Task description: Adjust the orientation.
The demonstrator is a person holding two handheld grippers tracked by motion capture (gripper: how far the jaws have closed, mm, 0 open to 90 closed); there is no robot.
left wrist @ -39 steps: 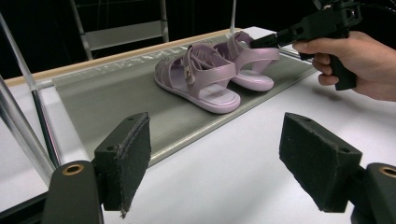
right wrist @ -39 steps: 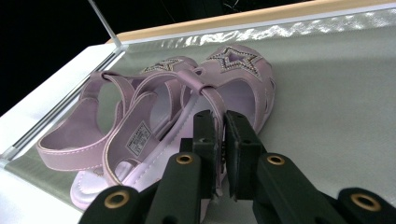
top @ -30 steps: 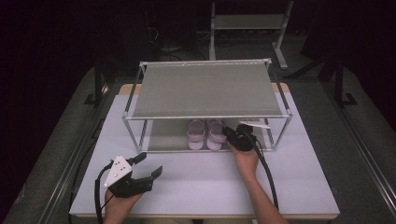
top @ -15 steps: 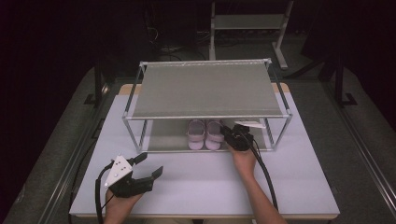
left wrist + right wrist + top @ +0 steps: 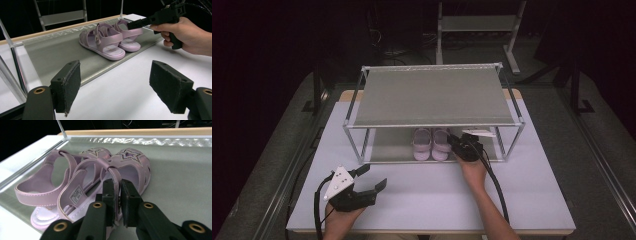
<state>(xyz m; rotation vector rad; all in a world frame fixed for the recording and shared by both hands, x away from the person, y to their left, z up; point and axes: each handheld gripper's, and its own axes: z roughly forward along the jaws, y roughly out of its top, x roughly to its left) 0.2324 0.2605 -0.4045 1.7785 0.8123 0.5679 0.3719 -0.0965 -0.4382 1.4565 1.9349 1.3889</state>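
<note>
Jaws of the right gripper (image 5: pixel 117 192) pinch the right sandal's strap (image 5: pixel 113 176) on the shelf (image 5: pixel 387 147); left gripper (image 5: pixel 369 181) gapes wide, empty.

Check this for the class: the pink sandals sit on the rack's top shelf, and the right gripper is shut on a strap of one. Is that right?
Not quite. The sandals sit on the rack's bottom shelf, under the top shelf, as the high view shows. The rest holds: the right gripper is shut on a strap of one.
</note>
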